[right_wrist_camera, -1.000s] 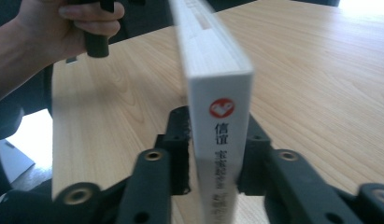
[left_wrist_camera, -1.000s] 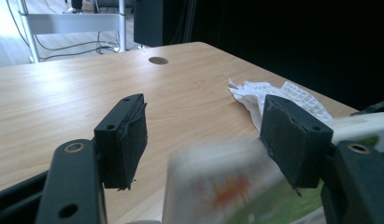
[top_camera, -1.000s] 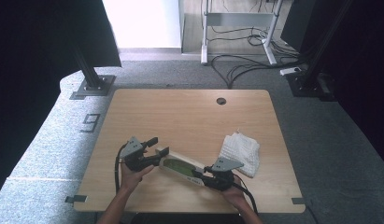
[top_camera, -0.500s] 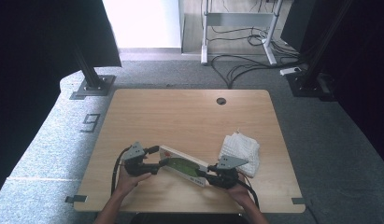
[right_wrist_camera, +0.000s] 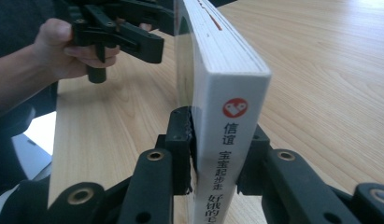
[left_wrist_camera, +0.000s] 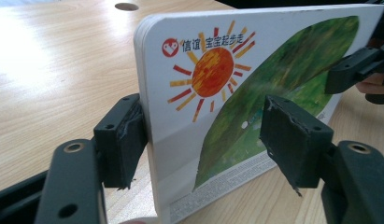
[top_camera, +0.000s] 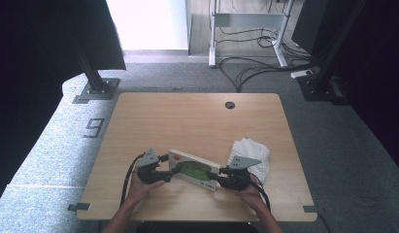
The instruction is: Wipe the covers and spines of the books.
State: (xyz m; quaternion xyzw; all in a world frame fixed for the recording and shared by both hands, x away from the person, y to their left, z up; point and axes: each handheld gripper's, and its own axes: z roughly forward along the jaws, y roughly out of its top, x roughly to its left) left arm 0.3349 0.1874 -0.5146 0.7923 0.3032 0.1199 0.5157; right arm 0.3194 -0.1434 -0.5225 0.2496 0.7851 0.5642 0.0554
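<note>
A thick board book [top_camera: 194, 170] with a sun and a green leaf on its cover [left_wrist_camera: 217, 74] is held just above the table's front, between both hands. My right gripper [right_wrist_camera: 217, 144] is shut on the book's spine end [right_wrist_camera: 227, 70], its pads pressing both sides. My left gripper [left_wrist_camera: 208, 135] straddles the opposite edge. One pad [left_wrist_camera: 126, 135] touches the back of the cover, and the other pad [left_wrist_camera: 290, 137] stands clear of the front. Its jaws have just been closing a little with the cover between them. From above, the left gripper [top_camera: 167, 167] is at the book's left and the right gripper [top_camera: 221, 175] at its right.
A folded white cloth [top_camera: 250, 155] lies on the wooden table [top_camera: 187, 121] just behind my right hand. A small round hole [top_camera: 229, 105] sits near the far edge. Cables and stand legs are on the floor beyond the table.
The left hand has sunk slightly and the book's left end has come down with it. The right hand has shifted a little sideways, still gripping the spine.
</note>
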